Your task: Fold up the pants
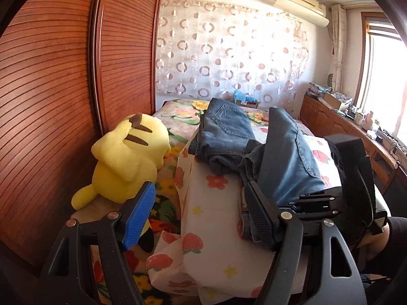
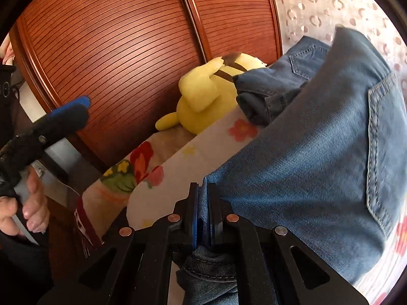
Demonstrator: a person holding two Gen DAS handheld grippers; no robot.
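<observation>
Right claw: the right gripper (image 2: 203, 198) has its jaws pressed narrow on a fold of denim — cloth shows squeezed between the two pads and bunches out below them.
Left claw: the left gripper (image 1: 201, 211) stands wide, nothing between its fingers; the blue pad (image 1: 138, 218) is on the left finger, and the flowered cloth lies under the gap.
Pants: the blue jeans (image 2: 305, 152) rise up and to the right from the right claw, draped in a tall fold with a back pocket showing on the right; a further part lies rumpled beyond the claw on the cloth. From the left claw, the jeans (image 1: 285, 152) lie ahead and to the right, one edge just beside its right finger.
Surface: a white cloth with strawberries and flowers (image 1: 211, 211) covers the raised surface under the jeans, ahead of both claws.
Plush toy: a yellow plush toy (image 1: 127, 157) sits ahead-left of the left claw, against the slatted wooden wardrobe doors (image 1: 51, 101).
Person: a hand (image 2: 30, 203) grips the left gripper's handle, seen far left of the right claw.
Background: a circle-patterned curtain (image 1: 229, 50) hangs beyond the bed — well past the jeans.
</observation>
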